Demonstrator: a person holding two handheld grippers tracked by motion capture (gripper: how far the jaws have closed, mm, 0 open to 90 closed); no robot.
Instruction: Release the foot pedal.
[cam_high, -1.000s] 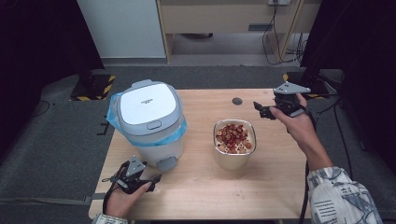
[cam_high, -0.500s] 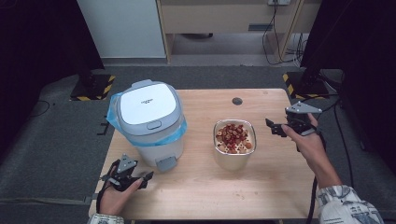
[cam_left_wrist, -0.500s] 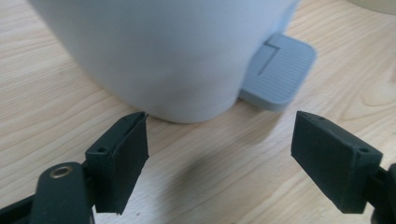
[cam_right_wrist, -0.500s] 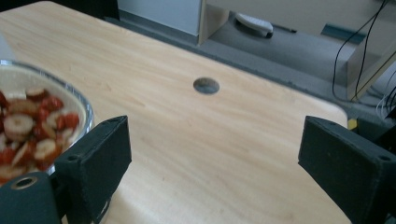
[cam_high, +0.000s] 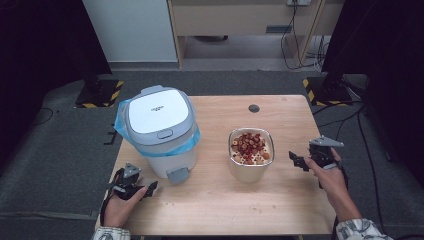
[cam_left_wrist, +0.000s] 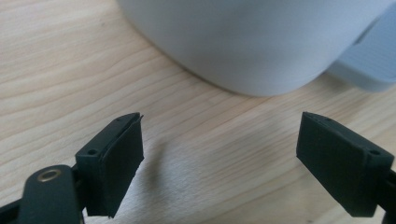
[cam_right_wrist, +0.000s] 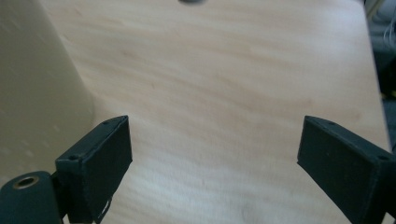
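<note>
Left gripper (cam_high: 144, 189) jaws just widened, empty; bin (cam_high: 161, 131) just ahead. Right gripper (cam_high: 298, 161) open, empty; bowl (cam_high: 251, 159) just left of it.

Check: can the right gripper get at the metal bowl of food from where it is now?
Probably yes. The right gripper is open, holds nothing, and faces the metal bowl from its right, with bare table between them.

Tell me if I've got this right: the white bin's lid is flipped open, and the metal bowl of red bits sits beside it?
Not quite. The white bin has its lid shut flat, as the high view shows. The metal bowl of red bits does sit beside it.
</note>
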